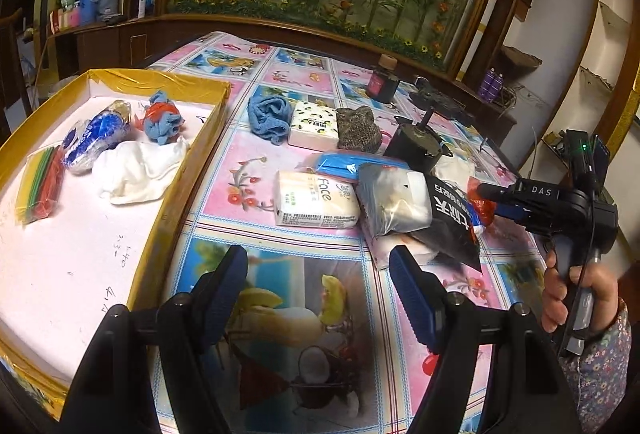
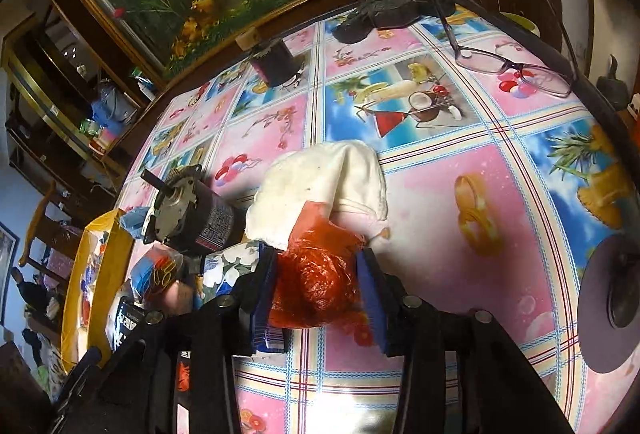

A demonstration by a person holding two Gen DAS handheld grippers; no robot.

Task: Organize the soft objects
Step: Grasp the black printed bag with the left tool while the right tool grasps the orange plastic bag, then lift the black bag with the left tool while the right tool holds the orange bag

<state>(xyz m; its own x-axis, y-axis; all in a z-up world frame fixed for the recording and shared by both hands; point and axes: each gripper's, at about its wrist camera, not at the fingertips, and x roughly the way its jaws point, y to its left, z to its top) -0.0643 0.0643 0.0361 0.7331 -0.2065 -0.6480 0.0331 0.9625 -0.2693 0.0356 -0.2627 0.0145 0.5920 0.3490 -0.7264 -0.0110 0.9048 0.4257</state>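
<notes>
My left gripper [image 1: 318, 284] is open and empty, low over the patterned tablecloth, just right of the gold-edged tray [image 1: 192, 169]. The tray holds a white cloth [image 1: 140, 169], a blue-and-red rag [image 1: 162, 119], a blue-printed bag [image 1: 96, 137] and coloured strips [image 1: 38, 189]. On the table lie a Face tissue pack [image 1: 316, 199], a blue towel [image 1: 270, 115], a floral tissue pack [image 1: 314, 123] and a grey knit [image 1: 358, 129]. My right gripper [image 2: 316, 288] has its pads on both sides of a crumpled red plastic bag [image 2: 316, 282], next to a white cloth [image 2: 324, 189]. It also shows in the left wrist view [image 1: 492, 199].
A black motor [image 2: 192, 211] stands left of the white cloth. Glasses [image 2: 512, 65], a dark jar [image 2: 276, 61] and black gloves [image 2: 384, 13] lie at the far side. A black-and-silver pouch [image 1: 420, 209] and a blue pack [image 1: 344, 163] lie by the tissue pack.
</notes>
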